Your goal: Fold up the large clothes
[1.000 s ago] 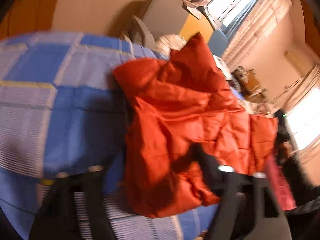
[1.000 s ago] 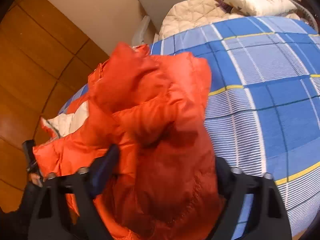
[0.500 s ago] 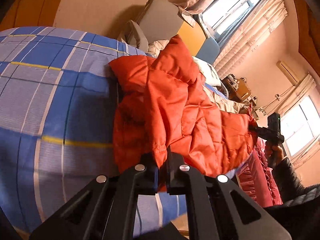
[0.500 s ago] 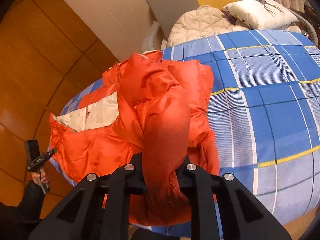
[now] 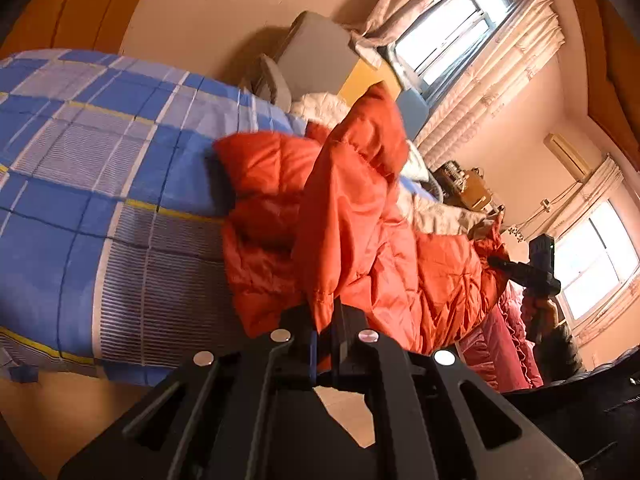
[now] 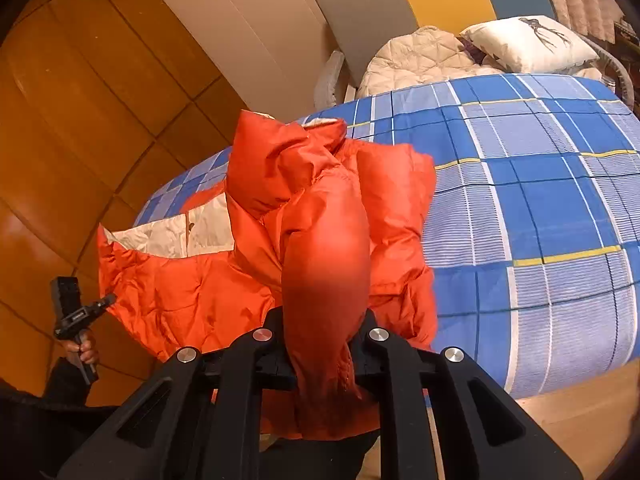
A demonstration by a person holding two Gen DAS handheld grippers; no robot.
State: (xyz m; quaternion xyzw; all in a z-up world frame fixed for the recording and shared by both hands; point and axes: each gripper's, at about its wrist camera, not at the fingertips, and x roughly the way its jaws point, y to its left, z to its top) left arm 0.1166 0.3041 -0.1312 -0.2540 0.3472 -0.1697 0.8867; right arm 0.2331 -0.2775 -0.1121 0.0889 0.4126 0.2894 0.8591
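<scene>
Checked bedspread [image 6: 560, 216] under puffy (quilted, glossy) orange jacket [image 6: 188, 296]

1. Bare checked bedspread [image 6: 540, 208] right of the orange jacket [image 6: 280, 208]: open passage.
2. Bed head: white pillow [image 6: 528, 44] and quilted cream bedding [image 6: 416, 56] obstruct.
3. Left side: wooden wall panels [image 6: 80, 120] close beside bed edge.

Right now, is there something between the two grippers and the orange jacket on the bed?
Nothing visible. The left gripper is shut on an edge of the orange jacket, and the right gripper is shut on a puffy part.
</scene>
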